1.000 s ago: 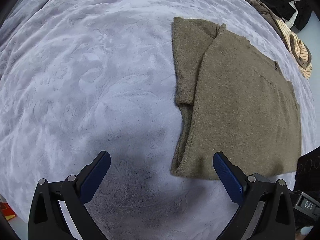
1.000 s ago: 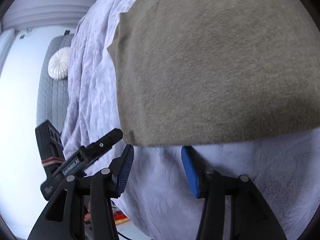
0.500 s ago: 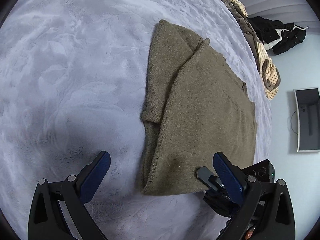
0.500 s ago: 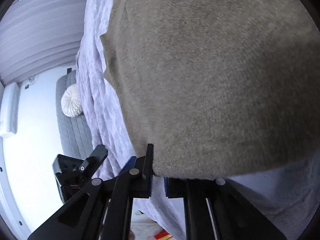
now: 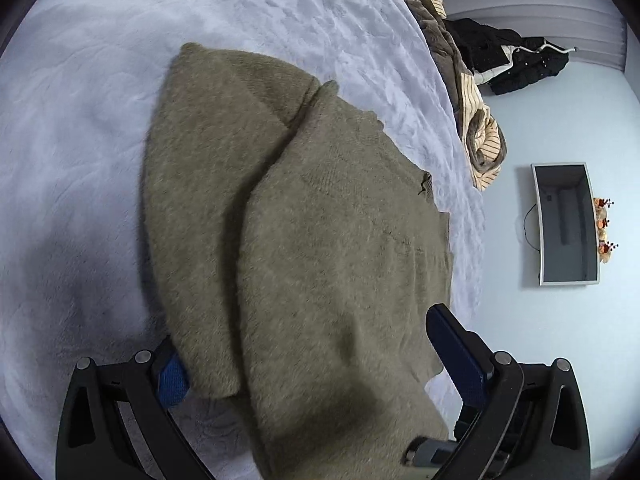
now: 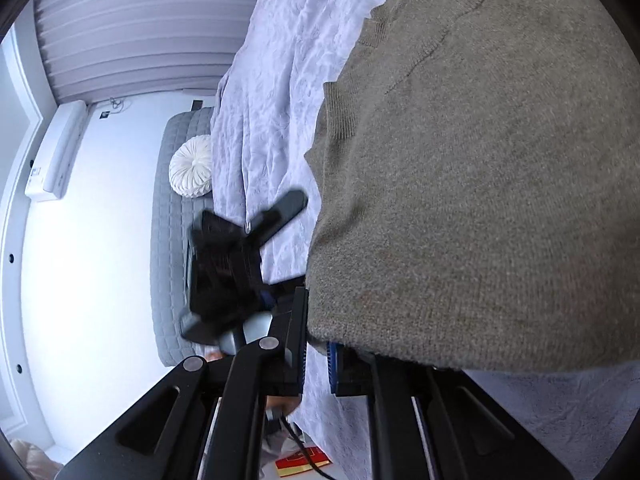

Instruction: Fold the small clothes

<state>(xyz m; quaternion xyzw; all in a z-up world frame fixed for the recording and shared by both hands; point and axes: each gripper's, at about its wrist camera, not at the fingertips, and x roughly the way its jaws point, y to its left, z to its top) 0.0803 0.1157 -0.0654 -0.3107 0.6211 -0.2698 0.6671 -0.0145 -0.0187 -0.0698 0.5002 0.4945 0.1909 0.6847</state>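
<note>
On the pale lilac bed cover (image 5: pixel 80 160) lies the olive knit sweater (image 5: pixel 320 240), already doubled lengthwise, with a narrower layer showing along its left side.

The left claw (image 5: pixel 312 356) stands released, its 2 blue pads wide apart and straddling the near hem; the left pad is tucked against the cloth's lower left corner. I'd say it should slide under both layers before closing, or the under layer will trail.

The right claw (image 6: pixel 318 354) is clenched on the near right corner of the sweater, the knit bunched between its pads.

To fold cleanly, I'd have both claws hold matching corners, lift level together and carry the hem straight towards the far edge.

Further right, a heap of striped and dark clothes (image 5: pixel 472 92) sits at the bed's far edge, well clear.
</note>
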